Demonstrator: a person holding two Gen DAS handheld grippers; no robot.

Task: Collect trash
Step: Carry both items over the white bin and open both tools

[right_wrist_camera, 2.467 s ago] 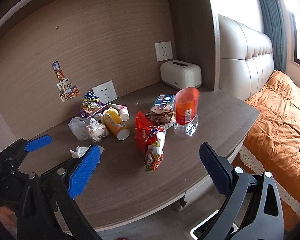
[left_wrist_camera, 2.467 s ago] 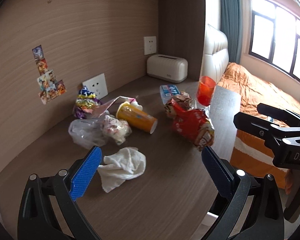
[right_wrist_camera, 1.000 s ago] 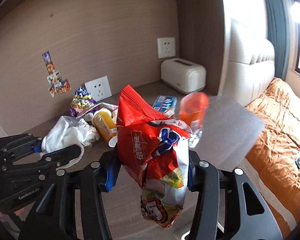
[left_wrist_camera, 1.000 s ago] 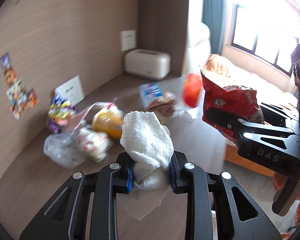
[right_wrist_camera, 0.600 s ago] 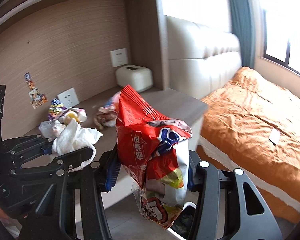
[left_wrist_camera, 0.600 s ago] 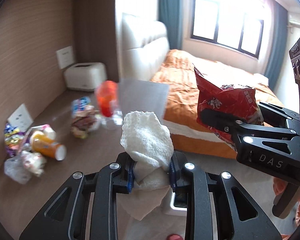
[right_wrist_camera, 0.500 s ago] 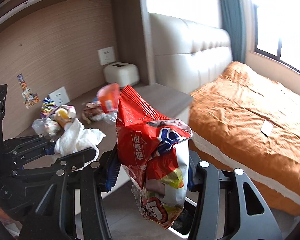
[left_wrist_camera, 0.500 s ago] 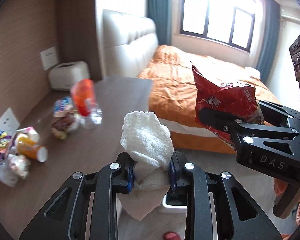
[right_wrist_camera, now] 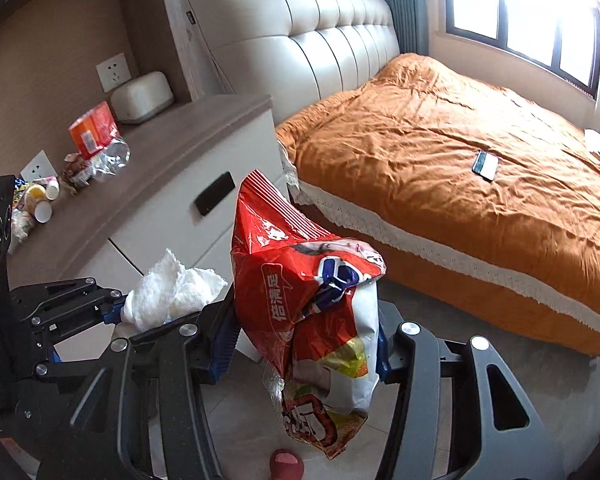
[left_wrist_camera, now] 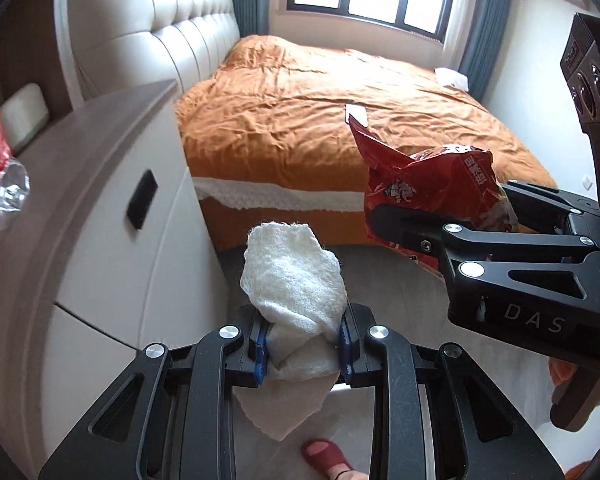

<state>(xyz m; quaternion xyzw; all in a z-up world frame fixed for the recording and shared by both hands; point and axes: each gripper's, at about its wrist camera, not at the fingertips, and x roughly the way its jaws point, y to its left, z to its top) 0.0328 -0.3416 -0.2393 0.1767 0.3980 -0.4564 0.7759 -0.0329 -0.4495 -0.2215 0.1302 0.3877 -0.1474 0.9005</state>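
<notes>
Left wrist: tissue (left_wrist_camera: 296, 280) in left tool (left_wrist_camera: 303, 346).

The white tissue (left_wrist_camera: 294, 292) hides the floor beneath the left tool (left_wrist_camera: 303, 345). The snack bag's (right_wrist_camera: 314, 312) print is too crumpled to read. At the counter's (right_wrist_camera: 172, 160) far corner the litter (right_wrist_camera: 36, 200) blurs together, half cut off.

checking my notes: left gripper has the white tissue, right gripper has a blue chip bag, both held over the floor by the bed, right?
One thing is off: the chip bag is red, not blue, as the right wrist view shows. The rest holds: the left gripper is clamped on the white tissue, the right gripper grips the bag, and both are over the floor beside the bed.
</notes>
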